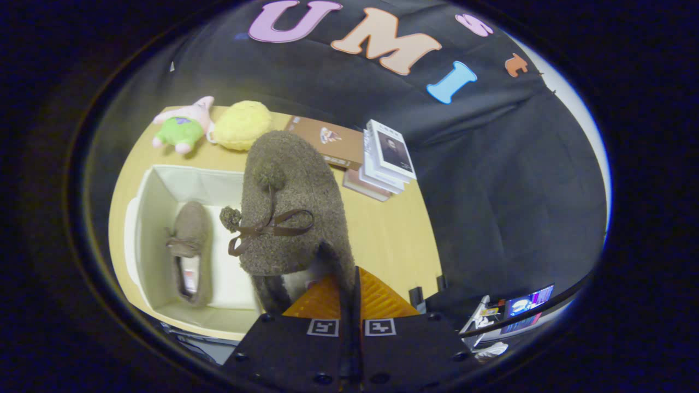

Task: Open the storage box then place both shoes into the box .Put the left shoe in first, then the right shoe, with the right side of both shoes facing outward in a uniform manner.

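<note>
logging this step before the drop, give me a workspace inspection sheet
surface: wooden table, bare beside the box
job's things: open storage box holds one brown shoe lying flat at its left wall; second brown shoe hangs toe up over the box's right edge
clutter: pink and green plush, yellow plush, brown book, stack of books, all beyond the box
grippers: gripper shut on the second brown shoe at its heel rim
cables: nothing seen
surroundings: black cloth wall; small lit screen low, right of the fingers
</note>
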A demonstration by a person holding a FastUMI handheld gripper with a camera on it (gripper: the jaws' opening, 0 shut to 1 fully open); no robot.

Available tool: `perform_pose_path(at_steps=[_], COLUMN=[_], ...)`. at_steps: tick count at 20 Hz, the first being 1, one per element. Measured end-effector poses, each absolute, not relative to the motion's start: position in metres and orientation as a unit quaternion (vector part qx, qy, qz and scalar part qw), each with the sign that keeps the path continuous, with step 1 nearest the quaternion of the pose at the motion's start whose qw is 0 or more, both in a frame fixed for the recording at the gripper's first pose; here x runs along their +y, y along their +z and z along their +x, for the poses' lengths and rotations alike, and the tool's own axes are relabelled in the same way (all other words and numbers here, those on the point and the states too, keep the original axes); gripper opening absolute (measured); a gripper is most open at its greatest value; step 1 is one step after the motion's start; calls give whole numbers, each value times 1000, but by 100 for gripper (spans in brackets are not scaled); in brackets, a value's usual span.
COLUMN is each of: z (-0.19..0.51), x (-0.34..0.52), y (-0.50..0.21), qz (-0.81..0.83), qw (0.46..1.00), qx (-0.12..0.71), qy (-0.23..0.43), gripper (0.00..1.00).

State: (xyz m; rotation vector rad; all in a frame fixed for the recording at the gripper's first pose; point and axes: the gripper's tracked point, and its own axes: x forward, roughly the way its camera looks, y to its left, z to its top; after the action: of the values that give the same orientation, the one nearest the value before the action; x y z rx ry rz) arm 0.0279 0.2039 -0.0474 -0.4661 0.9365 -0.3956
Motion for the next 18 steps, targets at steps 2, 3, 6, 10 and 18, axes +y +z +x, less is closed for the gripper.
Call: perform_pose_path(at_steps=[2,3,6,10,18], z=[27,26,23,29,38], x=[233,246,284,305,284], y=[-59,-66,-86,-121,-201], qz=[-215,-213,-187,-158,-140], qw=[848,847,853,849,817], qx=[456,461,470,488,548], qy=[-166,-156,-128,-127,-113], gripper=[3,3,3,3,4])
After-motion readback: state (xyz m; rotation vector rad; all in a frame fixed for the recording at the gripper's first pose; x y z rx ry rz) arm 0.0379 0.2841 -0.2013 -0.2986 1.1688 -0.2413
